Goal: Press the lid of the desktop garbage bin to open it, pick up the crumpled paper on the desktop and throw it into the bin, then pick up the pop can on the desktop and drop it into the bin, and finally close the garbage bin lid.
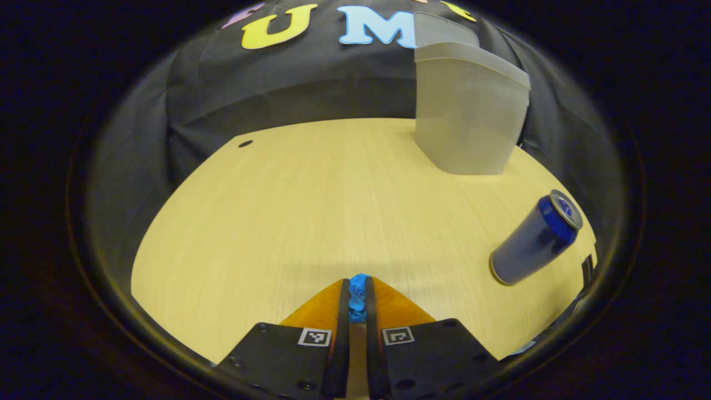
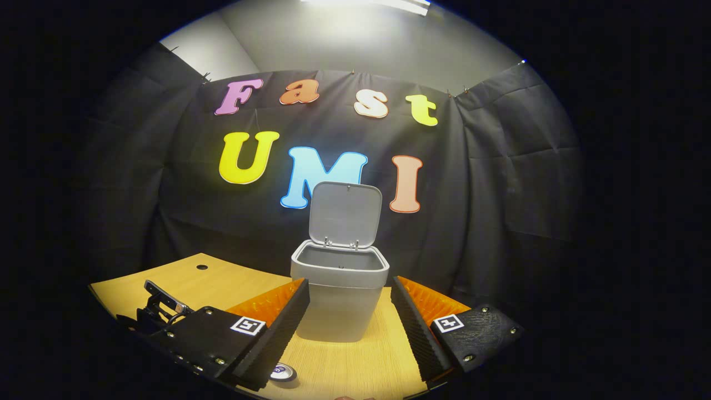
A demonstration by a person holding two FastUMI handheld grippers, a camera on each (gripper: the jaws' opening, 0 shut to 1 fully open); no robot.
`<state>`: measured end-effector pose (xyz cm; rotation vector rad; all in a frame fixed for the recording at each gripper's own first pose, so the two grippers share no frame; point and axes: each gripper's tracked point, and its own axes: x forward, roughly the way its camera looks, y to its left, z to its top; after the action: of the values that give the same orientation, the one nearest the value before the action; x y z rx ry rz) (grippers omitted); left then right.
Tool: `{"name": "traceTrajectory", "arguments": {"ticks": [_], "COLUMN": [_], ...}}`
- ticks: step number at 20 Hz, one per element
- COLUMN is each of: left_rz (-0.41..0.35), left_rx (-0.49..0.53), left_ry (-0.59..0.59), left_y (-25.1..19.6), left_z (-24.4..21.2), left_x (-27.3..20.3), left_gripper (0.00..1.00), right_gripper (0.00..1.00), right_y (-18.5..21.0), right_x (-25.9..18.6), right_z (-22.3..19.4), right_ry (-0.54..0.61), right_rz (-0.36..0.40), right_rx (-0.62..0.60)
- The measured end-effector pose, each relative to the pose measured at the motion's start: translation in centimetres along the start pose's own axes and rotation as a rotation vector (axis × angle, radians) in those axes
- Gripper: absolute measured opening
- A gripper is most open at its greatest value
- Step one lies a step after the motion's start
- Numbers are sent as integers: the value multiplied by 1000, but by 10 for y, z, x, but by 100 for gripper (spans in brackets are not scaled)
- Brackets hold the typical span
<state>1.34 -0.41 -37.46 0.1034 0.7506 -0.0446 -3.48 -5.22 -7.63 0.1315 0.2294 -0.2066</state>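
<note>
Bin (image 2: pixel 340 300): stands upright on the desk (image 1: pixel 311 200), towards the far edge; lid (image 2: pixel 345 214) raised and leaning back, mouth clear.
Left gripper (image 1: pixel 357 303): fingers nearly together, clamped on a blue crumpled paper (image 1: pixel 358 297) that fills the narrow gap; held low over the desk, well short of the bin.
Right gripper (image 2: pixel 347 319): fingers spread wide, holding nothing, facing the bin from the front and above desk level.
Pop can (image 1: pixel 536 239): upright on the desk, to the near right of the bin, untouched.
Stage (judged): lid open, paper in hand, drop not yet made.
Risk 1: the paper sits near the fingertips; a jolt in transit could shake it loose onto the desk.
Risk 2: releasing before the mouth is reached would land it against the bin's front wall.
Risk 3: a wide swing to the right could topple the can.
Risk 4: brushing the raised lid could knock it shut.
</note>
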Motion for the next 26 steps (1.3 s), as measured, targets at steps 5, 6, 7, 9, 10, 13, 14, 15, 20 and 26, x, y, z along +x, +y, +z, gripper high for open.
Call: {"name": "traceTrajectory", "arguments": {"ticks": [5, 6, 7, 9, 10, 13, 14, 15, 20, 26], "left_rz": [-30, -34, -39, -50, -55, -59, -61, -63, -90, -169], "left_rx": [-12, -14, -19, -33, -38, -36, -33, -27, -18, -35], "left_ry": [-61, -83, -106, -157, -179, -244, -264, -282, -361, -469], "left_y": [-8, -10, -11, -12, -13, -16, -18, -24, -42, -75], "left_z": [24, 34, 45, 67, 78, 108, 118, 124, 167, 235], "left_x": [-14, -19, -25, -36, -42, -57, -61, -63, -78, -95], "left_gripper": [21, 21, 21, 22, 22, 19, 19, 19, 19, 19], "right_gripper": [94, 94, 94, 94, 94, 94, 94, 94, 94, 94], "right_y": [-7, -8, -10, -13, -15, -19, -21, -22, -30, -40], "right_x": [3, 4, 5, 6, 7, 10, 11, 12, 15, 20], "right_z": [2, 2, 2, 1, 2, 1, 1, 1, 2, -4], "right_ry": [-20, -21, -23, -26, -29, -34, -36, -38, -48, -37], "right_rz": [-8, -10, -13, -17, -19, -25, -25, -26, -29, -40], "right_rx": [8, 13, 19, 31, 35, 44, 47, 52, 61, 68]}}
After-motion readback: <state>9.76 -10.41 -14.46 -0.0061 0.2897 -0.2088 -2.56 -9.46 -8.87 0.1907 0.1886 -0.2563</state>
